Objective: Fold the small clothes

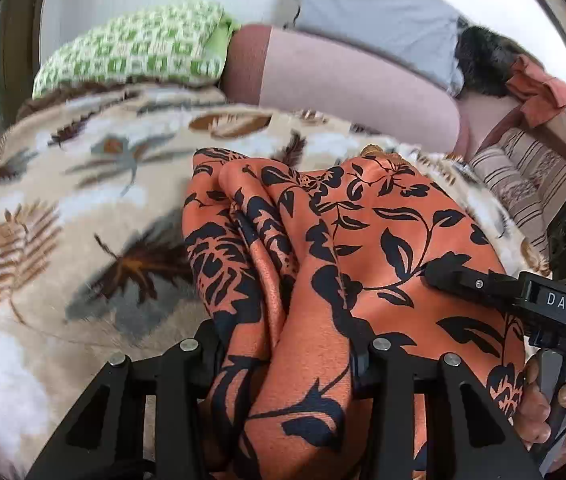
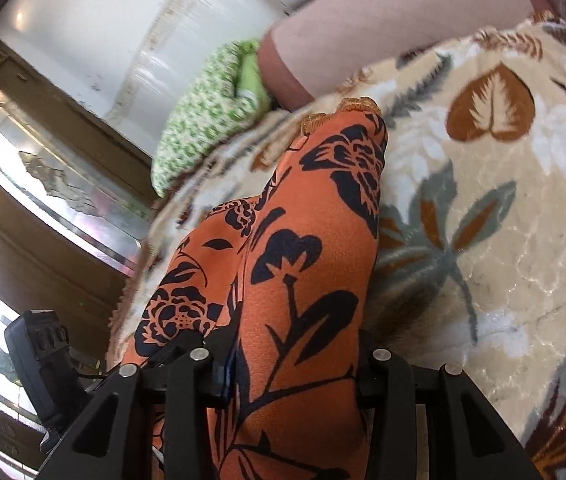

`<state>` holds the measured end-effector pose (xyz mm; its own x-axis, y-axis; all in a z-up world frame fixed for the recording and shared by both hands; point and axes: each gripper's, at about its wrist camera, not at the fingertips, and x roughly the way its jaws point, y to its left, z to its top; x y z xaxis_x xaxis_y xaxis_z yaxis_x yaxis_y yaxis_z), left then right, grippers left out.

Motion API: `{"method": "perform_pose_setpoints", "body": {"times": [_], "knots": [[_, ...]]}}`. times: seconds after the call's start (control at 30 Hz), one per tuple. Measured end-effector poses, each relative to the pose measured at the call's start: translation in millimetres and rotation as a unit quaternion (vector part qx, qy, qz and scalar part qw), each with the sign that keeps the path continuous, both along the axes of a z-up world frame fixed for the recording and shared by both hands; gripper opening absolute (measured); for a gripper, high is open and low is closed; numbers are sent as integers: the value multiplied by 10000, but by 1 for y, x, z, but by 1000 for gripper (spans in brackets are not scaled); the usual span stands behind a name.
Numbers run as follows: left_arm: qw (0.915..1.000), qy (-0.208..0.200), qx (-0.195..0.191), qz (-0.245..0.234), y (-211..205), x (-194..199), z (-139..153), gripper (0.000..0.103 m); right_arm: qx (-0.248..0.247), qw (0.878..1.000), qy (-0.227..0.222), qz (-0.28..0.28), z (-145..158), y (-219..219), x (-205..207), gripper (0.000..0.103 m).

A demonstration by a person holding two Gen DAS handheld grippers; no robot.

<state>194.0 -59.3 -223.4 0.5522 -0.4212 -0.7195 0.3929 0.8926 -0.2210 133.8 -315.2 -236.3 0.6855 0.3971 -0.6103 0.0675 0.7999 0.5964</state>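
Orange floral garment (image 1: 323, 260) bunched on leaf-print blanket (image 1: 63, 200) of the bed; left gripper (image 1: 287, 360) clamps one gathered end; right gripper (image 2: 291, 360) clamps another; long axis runs away from both fingers toward far hem (image 2: 347, 108); neither hand nearer.

Leaf-print blanket (image 1: 83, 208) covers bed; green patterned pillow (image 1: 139, 48) beside pink bolster (image 1: 343, 88); grey pillow (image 1: 375, 12); dark heap (image 1: 483, 60), possibly clothing.
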Motion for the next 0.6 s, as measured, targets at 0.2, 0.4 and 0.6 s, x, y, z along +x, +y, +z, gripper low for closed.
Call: {"method": "perform_pose_setpoints", "body": {"times": [0.2, 0.4, 0.6], "knots": [[9998, 100, 150, 97, -1, 0, -10, 63, 217, 9979, 577, -186, -29, -16, 7, 56], [9992, 170, 207, 279, 13, -1, -13, 81, 110, 9964, 604, -589, -22, -28, -7, 64], [9984, -232, 343, 395, 29, -6, 8, 81, -723, 9908, -484, -1039, 32, -27, -38, 64]]}}
